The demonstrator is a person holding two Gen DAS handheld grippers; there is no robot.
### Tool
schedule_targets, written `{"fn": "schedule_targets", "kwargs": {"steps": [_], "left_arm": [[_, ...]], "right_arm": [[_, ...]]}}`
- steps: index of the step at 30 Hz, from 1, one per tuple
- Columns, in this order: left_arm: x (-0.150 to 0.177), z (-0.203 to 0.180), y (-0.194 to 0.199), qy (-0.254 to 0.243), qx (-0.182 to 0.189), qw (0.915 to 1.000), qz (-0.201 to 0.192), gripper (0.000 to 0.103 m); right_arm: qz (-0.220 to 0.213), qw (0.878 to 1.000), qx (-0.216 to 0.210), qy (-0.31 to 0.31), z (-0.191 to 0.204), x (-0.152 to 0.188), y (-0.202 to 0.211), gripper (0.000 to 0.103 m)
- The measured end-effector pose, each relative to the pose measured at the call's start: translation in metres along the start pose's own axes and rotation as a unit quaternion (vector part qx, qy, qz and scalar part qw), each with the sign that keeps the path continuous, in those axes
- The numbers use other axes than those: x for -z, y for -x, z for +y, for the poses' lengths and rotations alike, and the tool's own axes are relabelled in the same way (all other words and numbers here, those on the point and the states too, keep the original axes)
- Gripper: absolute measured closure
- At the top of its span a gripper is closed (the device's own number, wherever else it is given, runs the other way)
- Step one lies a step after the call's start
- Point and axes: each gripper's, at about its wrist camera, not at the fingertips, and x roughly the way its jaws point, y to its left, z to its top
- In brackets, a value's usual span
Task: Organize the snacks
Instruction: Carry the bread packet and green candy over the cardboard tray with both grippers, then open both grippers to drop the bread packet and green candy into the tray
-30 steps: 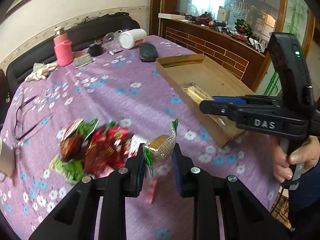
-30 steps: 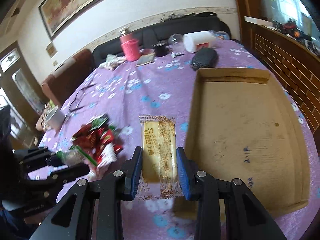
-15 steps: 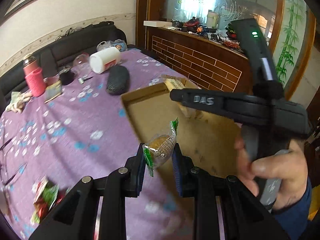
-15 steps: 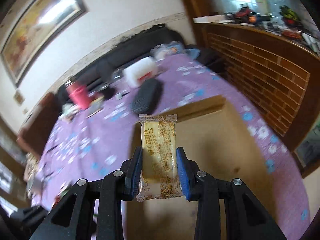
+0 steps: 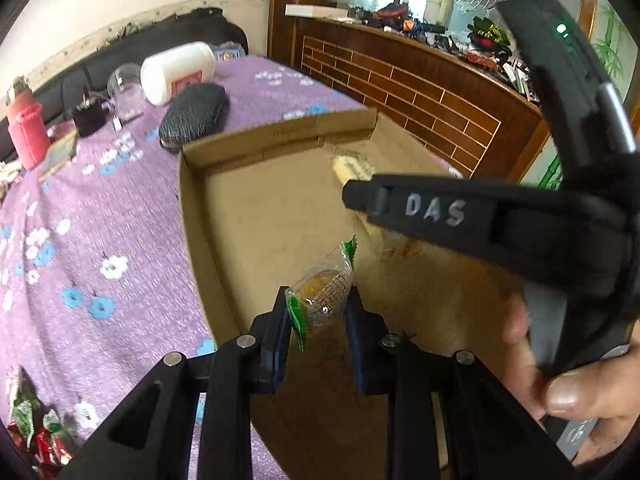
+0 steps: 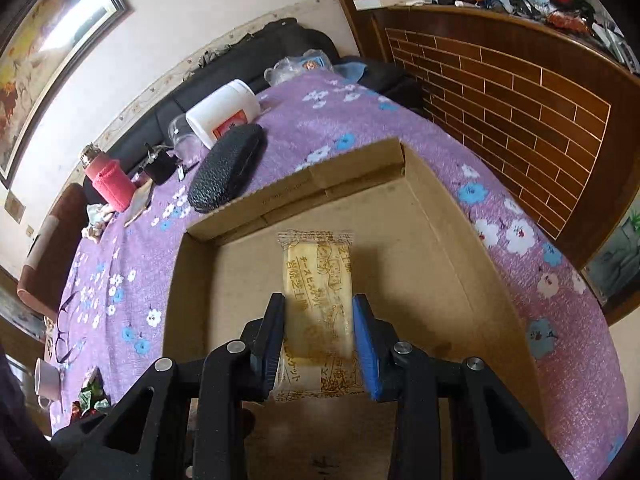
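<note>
One cardboard tray, two wrapped snacks: a yellow biscuit pack and a small cake. One white jar, one black case, one pink bottle, perhaps several loose snacks, blurred.

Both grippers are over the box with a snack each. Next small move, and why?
Probably lower the right gripper a little and release. It is shut on the yellow biscuit pack, which hangs above the bare floor of the cardboard box. The left gripper also holds a small cake over the box, so it can follow.
</note>
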Motion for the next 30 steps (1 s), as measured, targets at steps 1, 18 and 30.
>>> {"fn": "schedule_targets", "kwargs": {"steps": [1,18,30], "left_arm": [[0.001,0.003,-0.003,0.002,-0.001,1.0,0.004,0.079],[0.012,-0.008,-0.002,-0.025,-0.022,0.9994,-0.012,0.078],[0.016,-0.019,0.0,-0.054,-0.05,0.9968,-0.029,0.06]], "right_arm": [[-0.001,1.0,0.001,-0.003,-0.001,0.0,0.001,0.068],[0.02,1.0,0.01,0.006,0.007,0.009,-0.009,0.066],[0.014,1.0,0.012,0.006,0.007,0.009,-0.006,0.066]]}}
